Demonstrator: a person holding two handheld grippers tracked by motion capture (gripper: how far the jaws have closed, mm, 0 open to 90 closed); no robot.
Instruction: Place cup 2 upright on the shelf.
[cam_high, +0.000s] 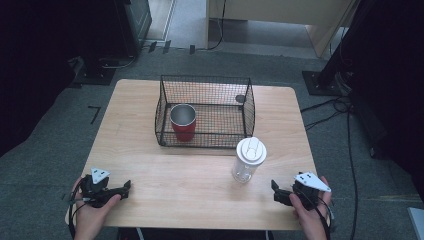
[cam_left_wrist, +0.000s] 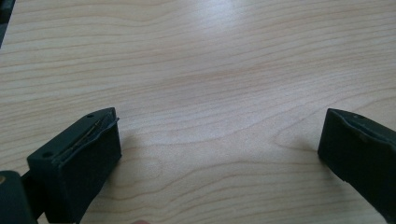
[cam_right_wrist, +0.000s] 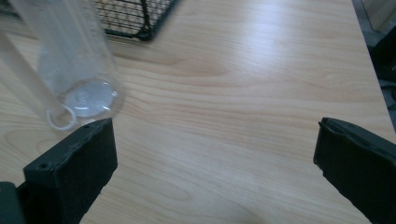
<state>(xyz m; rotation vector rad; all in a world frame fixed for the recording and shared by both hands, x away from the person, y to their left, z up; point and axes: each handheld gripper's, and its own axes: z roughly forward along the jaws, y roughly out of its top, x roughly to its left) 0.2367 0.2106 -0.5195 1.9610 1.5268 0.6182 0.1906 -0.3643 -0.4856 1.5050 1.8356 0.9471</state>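
A clear plastic bottle with a white lid stands upright on the wooden table, just in front of a black wire basket. Inside the basket stands a red cup with a metal rim. My left gripper rests near the table's front left edge, open, over bare wood. My right gripper sits at the front right, open and empty. In the right gripper view the bottle stands close beyond the left jaw, apart from it, with the basket's corner behind.
Bare wood lies between the two grippers along the table's front. Cables trail over the grey floor to the right, and dark equipment stands sit at the back left and right.
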